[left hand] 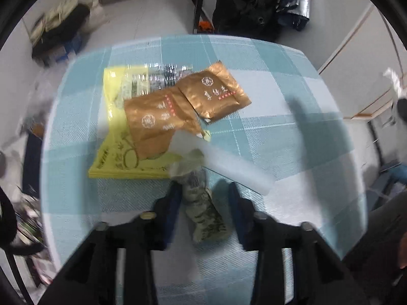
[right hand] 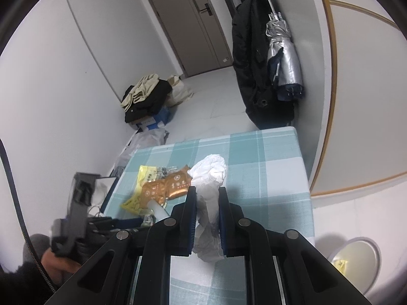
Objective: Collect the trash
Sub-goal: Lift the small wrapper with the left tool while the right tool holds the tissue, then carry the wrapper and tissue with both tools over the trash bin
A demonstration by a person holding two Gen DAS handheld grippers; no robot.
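My left gripper [left hand: 204,189] is open just above the checked table [left hand: 292,132], its fingers either side of a crumpled clear wrapper with grey print [left hand: 203,211]. Beyond it lie a translucent white tube-like piece [left hand: 229,160], two bronze sachets [left hand: 185,104] and a yellow packet [left hand: 119,152]. My right gripper [right hand: 206,192] is shut on a crumpled white tissue [right hand: 209,178] and holds it above the table [right hand: 267,167]. The same sachets [right hand: 168,186] and yellow packet [right hand: 133,203] lie to its left, with the left gripper [right hand: 132,221] beside them.
A bin [right hand: 361,259] with a yellow scrap inside stands on the floor at the lower right of the table. A black coat and a folded umbrella [right hand: 282,58] hang beyond the table's far edge. Clothes and boxes [right hand: 150,101] are piled by the left wall.
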